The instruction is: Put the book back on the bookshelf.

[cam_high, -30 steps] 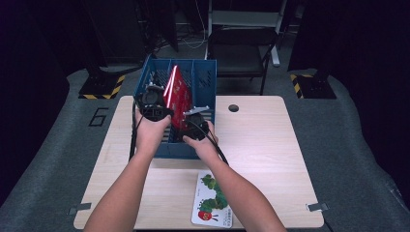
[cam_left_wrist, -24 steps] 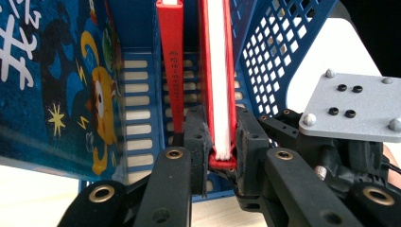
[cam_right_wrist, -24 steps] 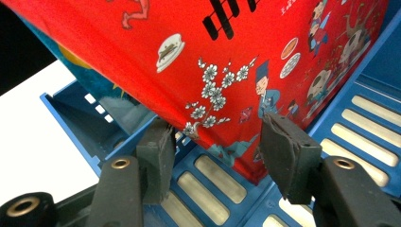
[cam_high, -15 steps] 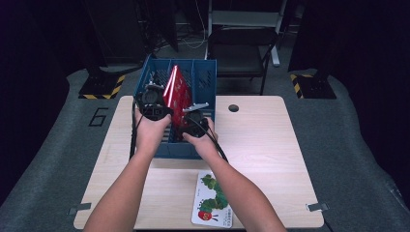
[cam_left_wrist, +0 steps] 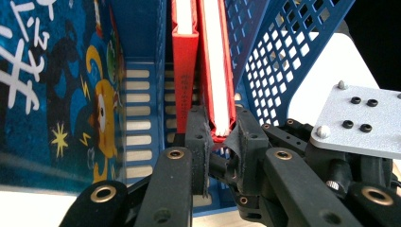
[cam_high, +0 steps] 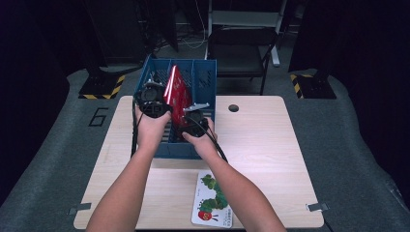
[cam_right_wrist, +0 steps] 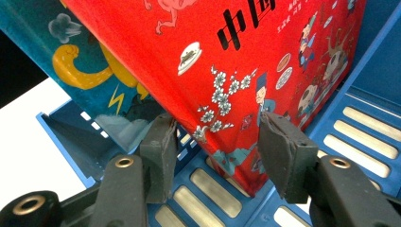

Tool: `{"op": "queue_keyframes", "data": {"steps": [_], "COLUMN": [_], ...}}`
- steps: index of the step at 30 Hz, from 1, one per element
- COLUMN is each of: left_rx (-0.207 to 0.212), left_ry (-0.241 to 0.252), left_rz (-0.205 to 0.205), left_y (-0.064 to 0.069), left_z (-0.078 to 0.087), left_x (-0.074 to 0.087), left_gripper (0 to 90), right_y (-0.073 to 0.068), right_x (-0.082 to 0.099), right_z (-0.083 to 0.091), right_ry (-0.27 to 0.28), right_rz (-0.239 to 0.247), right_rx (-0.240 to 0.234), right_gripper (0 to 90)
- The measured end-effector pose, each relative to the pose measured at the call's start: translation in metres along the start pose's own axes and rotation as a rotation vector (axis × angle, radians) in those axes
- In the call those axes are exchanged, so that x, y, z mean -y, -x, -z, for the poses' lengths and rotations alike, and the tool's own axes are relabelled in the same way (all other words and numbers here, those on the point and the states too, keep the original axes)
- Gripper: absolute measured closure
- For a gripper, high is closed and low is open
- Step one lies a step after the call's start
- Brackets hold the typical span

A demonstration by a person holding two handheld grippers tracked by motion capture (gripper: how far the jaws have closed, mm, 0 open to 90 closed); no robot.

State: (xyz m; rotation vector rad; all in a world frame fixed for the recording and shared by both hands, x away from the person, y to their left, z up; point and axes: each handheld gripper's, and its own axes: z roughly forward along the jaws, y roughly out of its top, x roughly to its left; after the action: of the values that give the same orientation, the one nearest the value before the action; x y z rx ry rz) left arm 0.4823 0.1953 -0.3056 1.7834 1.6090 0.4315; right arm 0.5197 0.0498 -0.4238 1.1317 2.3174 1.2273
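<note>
Right now my left gripper (cam_left_wrist: 215,137) is clenched on the lower edge of a red hardcover book (cam_left_wrist: 215,61), its rubbery black pads pinching the stiff cover and the white page block just ahead of the jaws. That book stands tilted inside a blue plastic crate (cam_high: 203,79), a boxy thing with lattice side walls and a slotted floor. Directly beside my left gripper, on its left, a second book with a glossy dark-blue cover (cam_left_wrist: 52,85) leans in the same crate; it carries white brush-style lettering that I cannot read, plus a yellow crescent and little stars.

My right gripper (cam_right_wrist: 215,142) sits low in the crate with its jaws half apart, having just eased inward a little. The bottom corner of the red book (cam_right_wrist: 227,71) hangs between them, its smooth cover showing plum blossoms, small costumed figures and large black Chinese characters, of which I can make out 中. The right pad looks to be against the cover, the left pad stands just off it, so I count this gripper as released.

Behind both grippers, nearer the person, a flat white picture book (cam_high: 212,205) with a green caterpillar and red fruit lies on the pale wood-grain counter (cam_high: 270,145).
</note>
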Motion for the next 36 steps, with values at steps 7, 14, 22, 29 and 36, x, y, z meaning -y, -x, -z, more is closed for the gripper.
{"op": "queue_keyframes", "data": {"steps": [7,14,22,29,36], "left_rx": [-0.008,-0.001,0.009,-0.001,0.007], "left_ry": [0.008,0.02,0.029,0.035,0.042], "left_rz": [-0.002,0.005,0.01,-0.007,-0.009], "left_y": [0.001,0.002,0.003,0.0,-0.001], "left_z": [-0.004,-0.006,-0.006,-0.002,0.003], "left_x": [-0.005,-0.008,-0.012,-0.012,-0.01], "left_gripper": [78.8,78.1,80.1,79.5,78.7], "right_y": [0.0,0.003,0.006,0.008,0.007], "right_x": [0.0,0.001,0.002,0.002,0.0], "right_z": [-0.001,-0.002,-0.004,-0.003,0.0], "right_ry": [-0.003,-0.012,-0.021,-0.017,-0.016], "right_rz": [0.007,0.004,0.022,0.016,0.0], "right_rx": [0.013,0.016,0.02,0.029,0.029], "right_gripper": [52.7,54.8,57.4,58.1,58.2]}}
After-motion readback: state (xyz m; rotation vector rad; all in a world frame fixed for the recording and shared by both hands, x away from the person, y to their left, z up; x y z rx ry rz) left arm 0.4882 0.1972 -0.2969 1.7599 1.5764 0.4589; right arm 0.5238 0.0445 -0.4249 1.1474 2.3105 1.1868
